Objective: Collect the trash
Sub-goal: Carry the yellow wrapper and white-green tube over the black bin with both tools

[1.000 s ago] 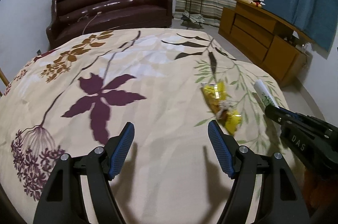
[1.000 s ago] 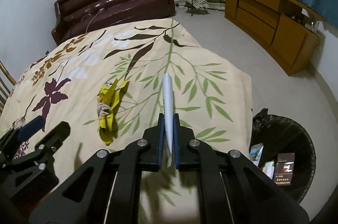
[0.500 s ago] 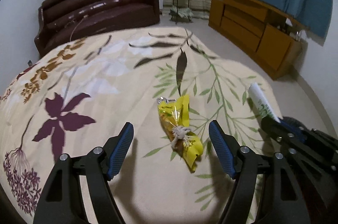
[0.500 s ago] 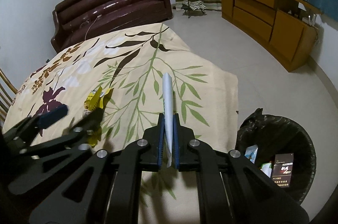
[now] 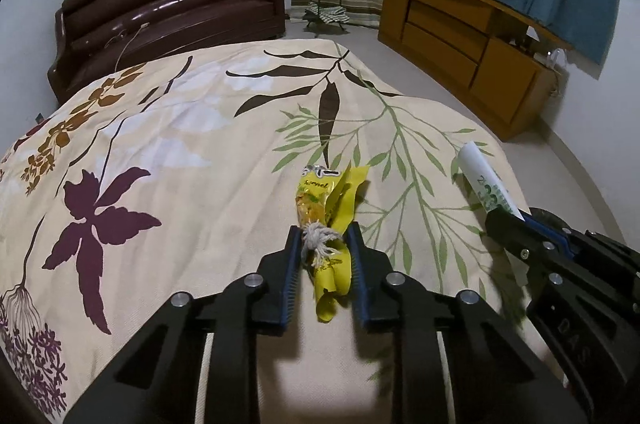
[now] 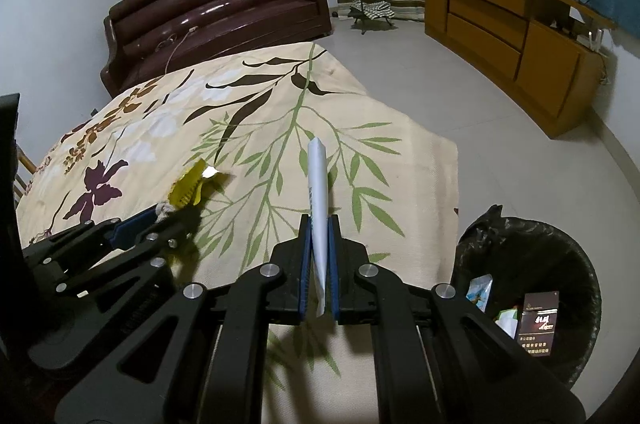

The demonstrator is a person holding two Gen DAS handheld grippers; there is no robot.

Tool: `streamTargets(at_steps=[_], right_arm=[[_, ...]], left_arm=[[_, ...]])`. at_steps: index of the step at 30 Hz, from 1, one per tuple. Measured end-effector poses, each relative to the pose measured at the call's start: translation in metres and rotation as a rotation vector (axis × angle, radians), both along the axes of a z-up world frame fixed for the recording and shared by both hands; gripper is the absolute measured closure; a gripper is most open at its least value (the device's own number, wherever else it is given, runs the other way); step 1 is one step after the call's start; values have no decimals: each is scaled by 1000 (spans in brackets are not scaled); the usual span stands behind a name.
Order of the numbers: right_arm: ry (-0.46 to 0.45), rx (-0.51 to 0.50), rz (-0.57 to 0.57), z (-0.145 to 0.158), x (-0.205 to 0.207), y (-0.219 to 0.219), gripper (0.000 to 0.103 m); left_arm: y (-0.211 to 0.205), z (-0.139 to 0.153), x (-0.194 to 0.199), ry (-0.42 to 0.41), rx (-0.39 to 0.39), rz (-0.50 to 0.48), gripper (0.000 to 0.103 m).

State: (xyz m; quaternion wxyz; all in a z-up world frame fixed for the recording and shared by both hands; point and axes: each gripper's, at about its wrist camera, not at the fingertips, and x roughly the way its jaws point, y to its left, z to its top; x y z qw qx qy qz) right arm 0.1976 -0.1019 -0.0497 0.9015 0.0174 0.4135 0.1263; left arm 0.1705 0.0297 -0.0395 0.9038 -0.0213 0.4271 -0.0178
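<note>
1. Left tool (image 5: 322,248), bottom centre of the left wrist view: jaws just closed in, now clamped on the yellow snack wrapper (image 5: 329,220), blue pads pressing either side of it right at the bit of frayed string (image 5: 318,240) tied round its middle.
2. Wrapper lying on the floral bedspread (image 5: 180,151), top end poking up past the pads toward frame centre, tail end curling below them.
3. Same grab visible from the right wrist view, left-centre of frame: left tool (image 6: 160,220) pinching the wrapper (image 6: 188,187), crinkled yellow end sticking out up and to the right.
4. Right tool (image 6: 318,236), bottom centre of its own view: shut tight on a white rolled paper (image 6: 318,183), roll standing up between the pads and pointing toward frame centre.
5. In the left wrist view, that right tool (image 5: 508,224) sitting at the right edge, with the paper roll (image 5: 482,179), green print on it, angled up and left.
6. Black-lined trash bin (image 6: 532,244) on the floor, lower right of the right wrist view, just beside the bed's edge, with a dark cigarette pack (image 6: 538,320) and some other packets already inside.
7. Background, upper part of both frames: brown leather sofa (image 5: 172,7) upper left, wooden cabinet (image 5: 472,39) upper right.
</note>
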Motion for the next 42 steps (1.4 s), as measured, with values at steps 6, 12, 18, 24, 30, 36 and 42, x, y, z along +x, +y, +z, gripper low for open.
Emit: streamTargets(at_steps=[6, 12, 18, 24, 30, 36, 42], right_arm=[[-1, -9, -2, 0, -5, 1, 95], [1, -13, -4, -1, -16, 0, 95], [3, -12, -7, 0, -29, -2, 95], [6, -15, -6, 0, -47, -4, 95], [12, -19, -6, -2, -68, -8, 95], [15, -23, -5, -1, -82, -13, 95], [15, -24, -9, 0, -94, -22, 95]], left_arm=[[6, 1, -6, 0, -16, 0, 79], [10, 3, -18, -1, -23, 8, 79], [13, 7, -34, -6, -32, 12, 79], [11, 10, -50, -16, -37, 12, 79], [8, 11, -66, -22, -39, 13, 79], [3, 12, -80, -27, -34, 5, 79], [-4, 12, -93, -30, -34, 2, 79]])
